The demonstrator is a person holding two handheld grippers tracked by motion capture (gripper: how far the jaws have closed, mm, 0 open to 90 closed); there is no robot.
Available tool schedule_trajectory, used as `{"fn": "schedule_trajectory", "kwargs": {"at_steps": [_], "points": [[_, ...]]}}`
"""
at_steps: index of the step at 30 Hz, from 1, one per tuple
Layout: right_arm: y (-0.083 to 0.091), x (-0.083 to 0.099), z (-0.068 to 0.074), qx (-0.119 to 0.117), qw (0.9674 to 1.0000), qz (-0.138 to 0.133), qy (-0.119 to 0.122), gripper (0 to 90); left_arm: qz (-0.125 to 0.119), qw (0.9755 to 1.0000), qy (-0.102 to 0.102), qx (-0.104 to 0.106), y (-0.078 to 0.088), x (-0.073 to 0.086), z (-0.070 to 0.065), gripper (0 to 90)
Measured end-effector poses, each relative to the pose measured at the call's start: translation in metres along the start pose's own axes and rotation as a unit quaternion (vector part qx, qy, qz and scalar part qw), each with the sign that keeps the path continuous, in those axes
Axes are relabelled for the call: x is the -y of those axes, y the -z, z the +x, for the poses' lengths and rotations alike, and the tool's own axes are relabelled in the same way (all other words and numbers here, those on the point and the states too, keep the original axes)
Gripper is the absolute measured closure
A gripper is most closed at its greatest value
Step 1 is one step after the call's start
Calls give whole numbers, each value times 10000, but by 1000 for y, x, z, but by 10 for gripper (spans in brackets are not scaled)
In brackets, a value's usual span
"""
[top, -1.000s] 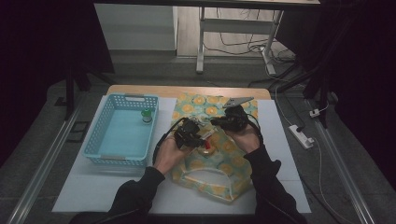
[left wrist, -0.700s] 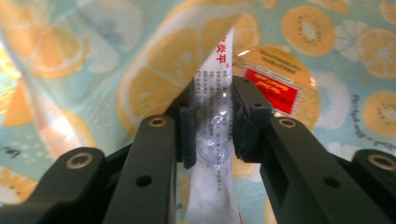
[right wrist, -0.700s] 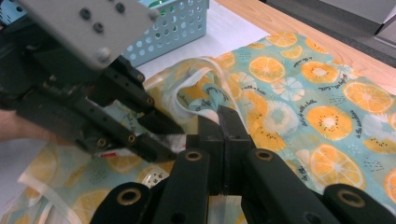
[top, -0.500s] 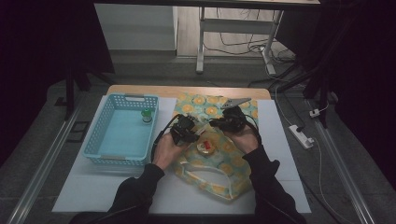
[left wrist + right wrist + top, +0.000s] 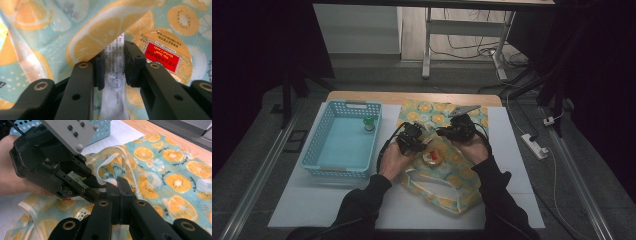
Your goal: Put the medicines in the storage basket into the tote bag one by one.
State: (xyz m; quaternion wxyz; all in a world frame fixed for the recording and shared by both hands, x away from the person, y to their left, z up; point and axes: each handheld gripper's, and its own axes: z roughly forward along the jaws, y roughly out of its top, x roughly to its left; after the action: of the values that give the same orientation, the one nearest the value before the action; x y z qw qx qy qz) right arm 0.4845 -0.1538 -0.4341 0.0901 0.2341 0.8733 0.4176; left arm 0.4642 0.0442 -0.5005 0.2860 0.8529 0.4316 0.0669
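My left gripper (image 5: 113, 67) is clamped on one clear packet (image 5: 113, 82), whose long axis runs straight away from the gripper and into the mouth of the fruit-print bag (image 5: 447, 170) on the counter (image 5: 512, 165). My right gripper (image 5: 117, 185) is pinched together on the bag's edge. One round candy tin (image 5: 163, 56) lies inside; one blue basket (image 5: 319, 137) stands left.

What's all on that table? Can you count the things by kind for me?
Fruit-print bags: 1
Blue baskets: 1
Small green-capped bottles, in the basket: 1
Round candy tins: 1
Clear flat packets, between the left tongs: 1
Tongs (the right pair pinches the bag): 2
Total: 7
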Motion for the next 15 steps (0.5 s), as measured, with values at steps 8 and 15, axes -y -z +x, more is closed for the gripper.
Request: {"fn": "schedule_trajectory", "kwargs": {"at_steps": [8,15], "points": [[2,0,0,15,10000,-37,-12,895,-180,9997,-106,144,14,1,-1,630],[2,-1,-1,14,10000,-42,-14,895,-295,9986,-190,404,26,5,-3,537]]}}
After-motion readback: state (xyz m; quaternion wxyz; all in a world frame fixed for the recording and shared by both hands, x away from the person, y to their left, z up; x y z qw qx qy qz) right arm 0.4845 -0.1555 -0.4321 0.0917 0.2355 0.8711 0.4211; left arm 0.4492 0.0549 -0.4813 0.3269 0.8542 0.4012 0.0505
